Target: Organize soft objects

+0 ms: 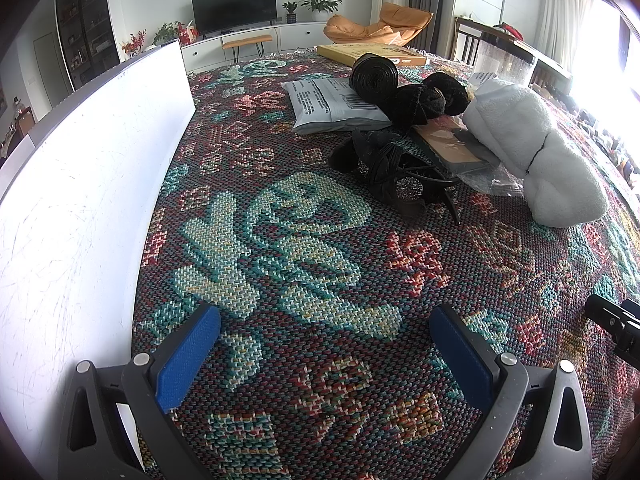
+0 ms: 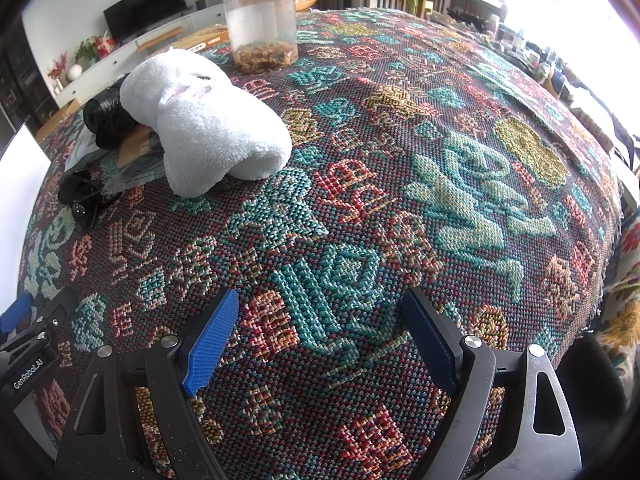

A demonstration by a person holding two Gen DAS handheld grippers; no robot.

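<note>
Both claws, left claw (image 1: 324, 344) and right claw (image 2: 320, 336), spread empty | white towel roll (image 2: 200, 136) untouched on tabletop (image 2: 400, 200) | next: reach for towel

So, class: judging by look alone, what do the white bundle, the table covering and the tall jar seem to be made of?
White bundle: apparently fluffy terry or fleece fabric, matte, with a nubbly pile and soft rounded folds.
Table covering: thick woven textile, matte; coarse stitches form multicoloured patterns.
Tall jar: probably clear plastic, slightly cloudy, with a dark lid; glass cannot be ruled out.
</note>
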